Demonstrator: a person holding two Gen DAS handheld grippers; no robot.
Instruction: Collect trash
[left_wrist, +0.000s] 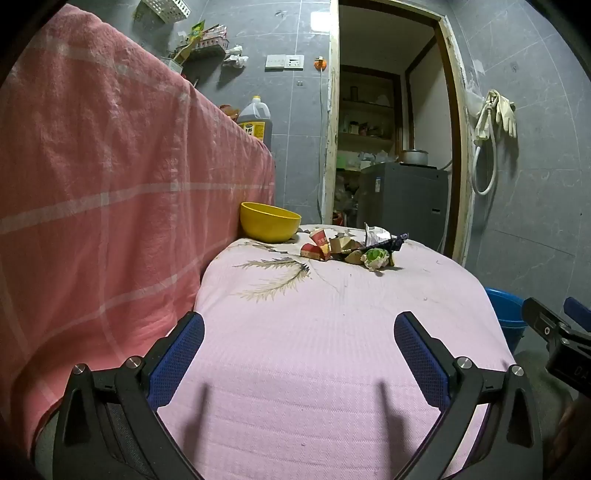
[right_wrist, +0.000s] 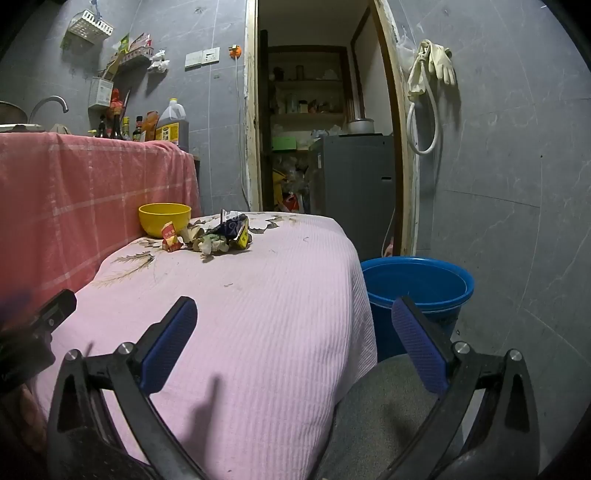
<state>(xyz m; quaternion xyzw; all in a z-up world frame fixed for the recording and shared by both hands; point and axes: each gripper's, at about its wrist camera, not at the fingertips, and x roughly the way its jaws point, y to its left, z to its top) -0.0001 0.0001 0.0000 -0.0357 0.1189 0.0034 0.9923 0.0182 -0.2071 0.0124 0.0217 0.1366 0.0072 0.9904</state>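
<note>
left wrist view: the left gripper (left_wrist: 299, 325) fills the bottom of the frame, its jaws spread as wide as they go and holding nothing, blue mesh-textured pads (left_wrist: 177, 360) facing each other over bare cloth. below it lies a low counter (left_wrist: 332, 332) draped in a pale pink ribbed cloth printed with brown feather-like leaves. the trash pile (left_wrist: 351, 247) sits at twelve o'clock, well apart from the gripper, near the far edge: crumpled red-and-white paper packaging, a dark foil wrapper, a greenish wad, all light and creased. a smooth round yellow bowl (left_wrist: 269, 221) stands just beside the pile at eleven o'clock. a taller surface under a coral checked towel (left_wrist: 110, 166) rises at nine o'clock. at three o'clock a sliver of a blue bucket (left_wrist: 506, 314) shows past the cloth's edge, with part of the right gripper in front of it.

right wrist view: the right gripper (right_wrist: 295, 325) also stands fully open and empty, straddling the counter's right edge. the trash pile (right_wrist: 210, 236) lies at eleven o'clock, the yellow bowl (right_wrist: 164, 218) just behind it. the blue bucket (right_wrist: 417, 284), round, plastic and seemingly empty, sits on the floor at two o'clock, beside the counter.

judgement: nothing is collected yet. the step in hand is reaching for the pile. it would go best taking one outer piece at a time, closing gently on a raised crease, since flimsy wrappers slip and the cloth may snag.
</note>
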